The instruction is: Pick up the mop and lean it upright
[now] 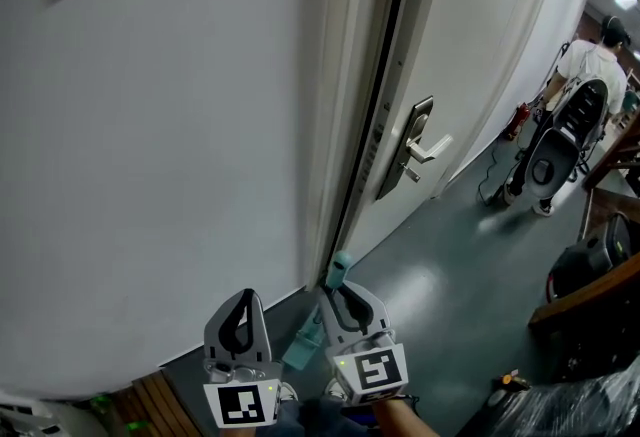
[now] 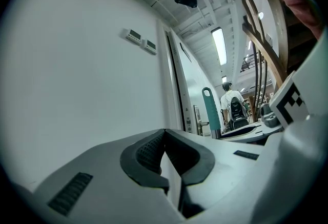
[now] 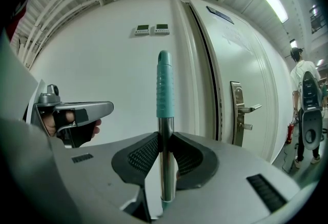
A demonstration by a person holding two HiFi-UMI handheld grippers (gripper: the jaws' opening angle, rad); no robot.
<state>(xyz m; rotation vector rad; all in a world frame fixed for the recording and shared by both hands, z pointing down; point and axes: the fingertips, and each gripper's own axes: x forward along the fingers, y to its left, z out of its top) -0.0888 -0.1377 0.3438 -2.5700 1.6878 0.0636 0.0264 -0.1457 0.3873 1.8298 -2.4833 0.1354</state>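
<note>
The mop's pole stands upright in front of the white wall beside the door. Its teal grip [image 3: 164,84] tops a metal shaft [image 3: 165,166]. My right gripper [image 3: 165,140] is shut on that shaft just under the teal grip, one pad on each side. In the head view the teal tip [image 1: 340,270] pokes out above my right gripper [image 1: 343,295], and a teal part [image 1: 302,347] shows lower down between the two grippers. My left gripper [image 1: 240,313] stands a little to the left, shut with nothing in it [image 2: 165,135]. From the left gripper view the teal grip [image 2: 210,110] rises at the right.
A white door with a metal lever handle [image 1: 420,147] is just right of the mop. A person [image 1: 585,75] with a dark wheeled case stands far down the corridor. Dark wooden furniture [image 1: 590,295] is at the right. Two small wall panels [image 3: 151,29] hang high up.
</note>
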